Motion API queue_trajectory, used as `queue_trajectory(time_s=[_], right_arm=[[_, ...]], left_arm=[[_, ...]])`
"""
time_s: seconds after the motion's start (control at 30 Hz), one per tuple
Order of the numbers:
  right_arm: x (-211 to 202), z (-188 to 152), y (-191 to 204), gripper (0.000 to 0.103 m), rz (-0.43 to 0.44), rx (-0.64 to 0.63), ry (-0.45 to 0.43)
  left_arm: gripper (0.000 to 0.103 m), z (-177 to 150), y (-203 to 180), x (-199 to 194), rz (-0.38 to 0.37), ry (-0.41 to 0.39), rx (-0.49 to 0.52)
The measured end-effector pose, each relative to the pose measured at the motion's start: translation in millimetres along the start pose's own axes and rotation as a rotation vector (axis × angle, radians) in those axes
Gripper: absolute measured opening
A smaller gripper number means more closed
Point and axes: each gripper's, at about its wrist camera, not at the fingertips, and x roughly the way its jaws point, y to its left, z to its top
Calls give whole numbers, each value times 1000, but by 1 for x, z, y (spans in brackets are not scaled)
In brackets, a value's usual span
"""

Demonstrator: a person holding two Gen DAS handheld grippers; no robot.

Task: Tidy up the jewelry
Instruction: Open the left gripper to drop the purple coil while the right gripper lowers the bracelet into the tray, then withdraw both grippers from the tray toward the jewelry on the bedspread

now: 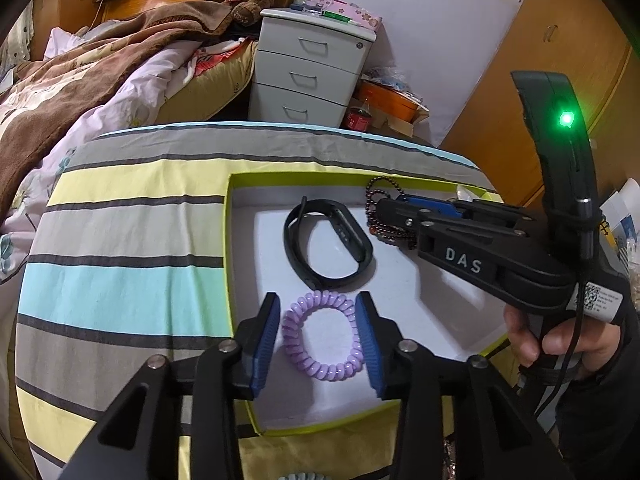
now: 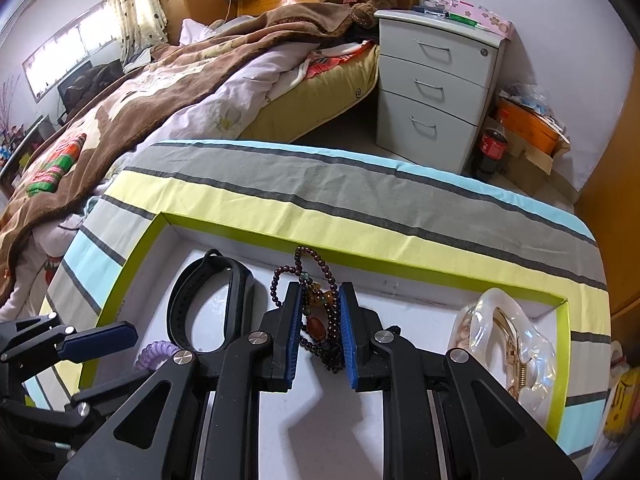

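Two pieces in play: my left claw (image 1: 318, 336) stands released around the lilac coil hair tie (image 1: 323, 335); my right claw (image 2: 320, 336) grips the beaded bracelet (image 2: 316, 312), which needs setting down in the tray (image 2: 400, 276) next

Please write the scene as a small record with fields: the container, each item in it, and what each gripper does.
container: shallow box, green rim, white floor, on striped cloth
item 1: purple coil hair tie, flat on floor
item 2: black wristband
item 3: dark bead bracelet
item 4: clear chain link piece, right corner
left gripper: open around hair tie
right gripper: shut on bead bracelet
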Motion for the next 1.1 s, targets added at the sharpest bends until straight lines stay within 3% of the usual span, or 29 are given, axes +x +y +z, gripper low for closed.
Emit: queue_trajectory(time_s=[0.2,0.33,0.63,1.1], right_arm=[[-5,-2,2,20,1,-5,-11],[-14,-3,3,25,-4,-4,-26],[-39,-14,2,26,-3,30,-58],[-98,-59,8,26,1,48,-138]], left_arm=[[50,0,-2,-4,-5,-8,-2],[60,-1,-3,-8,0,-17,-6],[62,-7,-5,-23,17,-33,-14],[68,-36,-14,-68,61,-109,-6]])
